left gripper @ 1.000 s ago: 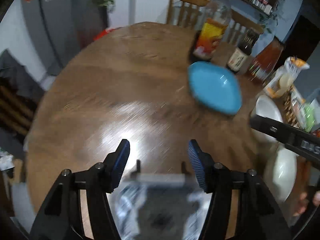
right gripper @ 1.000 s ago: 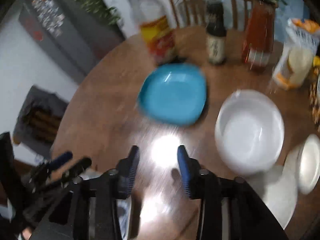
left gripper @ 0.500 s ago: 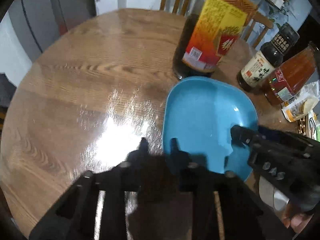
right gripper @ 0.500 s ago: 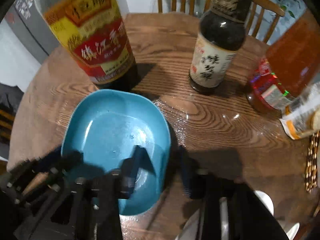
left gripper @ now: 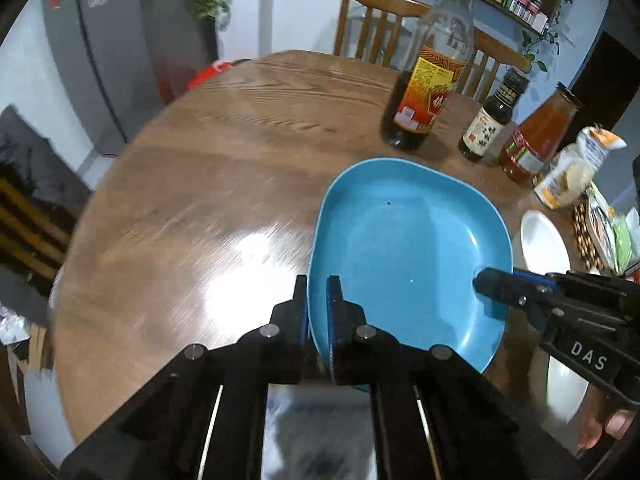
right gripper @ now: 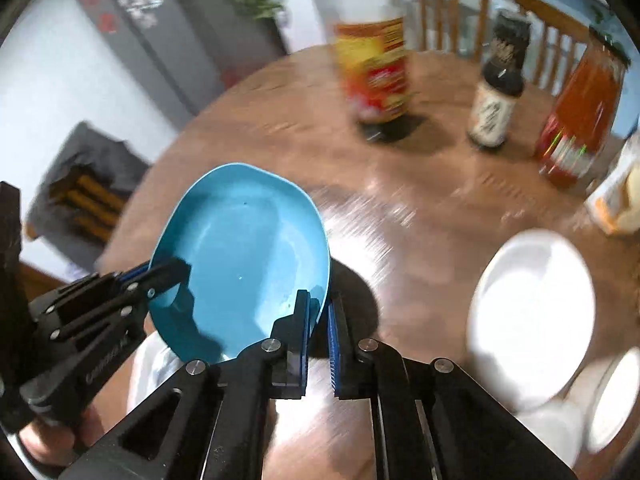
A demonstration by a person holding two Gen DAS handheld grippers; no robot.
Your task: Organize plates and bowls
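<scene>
A blue square-ish plate point(left gripper: 408, 248) hangs tilted a little above the round wooden table point(left gripper: 220, 160), casting a shadow under it. My left gripper point(left gripper: 317, 280) is shut on the plate's left rim, one pad inside and one outside. My right gripper point(right gripper: 319, 298) pinches the opposite rim, its jaws closing tight on it. Each gripper shows in the other's view: the right gripper point(left gripper: 486, 280) at the plate's right edge, the left gripper point(right gripper: 176, 270) at its left edge. A white bowl point(right gripper: 532, 312) sits on the table to the right of the blue plate point(right gripper: 240, 248).
Behind the plate stand a tall vinegar bottle point(left gripper: 424, 96), a small dark sauce bottle point(left gripper: 488, 124) and an orange sauce bottle point(left gripper: 536, 140). A snack bag point(left gripper: 572, 168) lies at the right. More white dishes point(right gripper: 612, 400) sit at the near right. Wooden chairs point(left gripper: 380, 20) stand beyond the table.
Both grippers went from open over the table to shut on the blue plate's rims. The plate has since come away from the bottles, towards the near side, off the tabletop.
</scene>
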